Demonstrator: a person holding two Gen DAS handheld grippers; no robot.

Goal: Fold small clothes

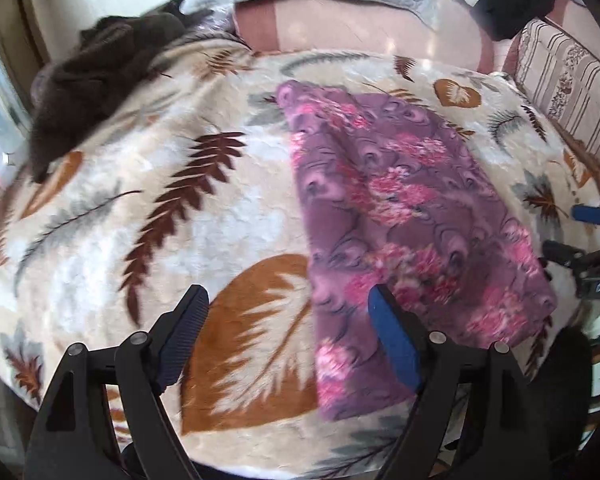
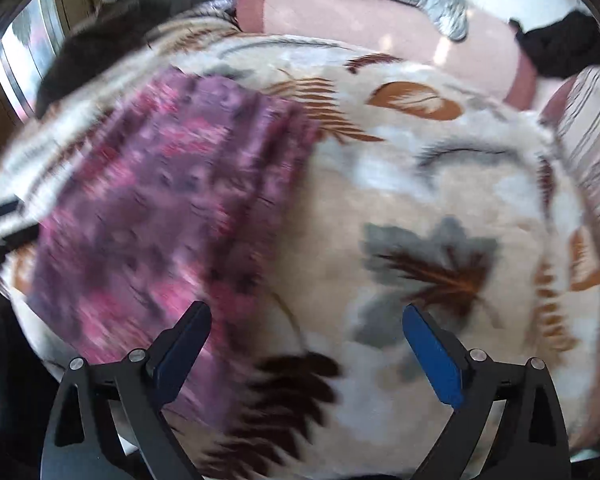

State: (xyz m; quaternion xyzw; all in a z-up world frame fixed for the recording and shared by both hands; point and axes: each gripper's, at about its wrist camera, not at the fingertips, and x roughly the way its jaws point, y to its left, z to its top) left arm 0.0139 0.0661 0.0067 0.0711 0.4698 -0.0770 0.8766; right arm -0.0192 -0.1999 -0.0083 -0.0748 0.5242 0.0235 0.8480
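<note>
Both hand-held grippers, left and right, gape wide, empty, above purple floral fleece garment on leaf-patterned plush blanket; risk: pinching blanket pile too.

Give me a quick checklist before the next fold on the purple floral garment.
1. Left gripper open, holding nothing: ok.
2. Right gripper open, holding nothing: ok.
3. Purple floral garment lies flat on the leaf-print blanket: ok.
4. Left fingers over the garment's near edge: ok.
5. Dark brown garment apart from the purple one: ok.
6. Garment edges aligned: cannot tell, the right wrist view is blurred.
</note>
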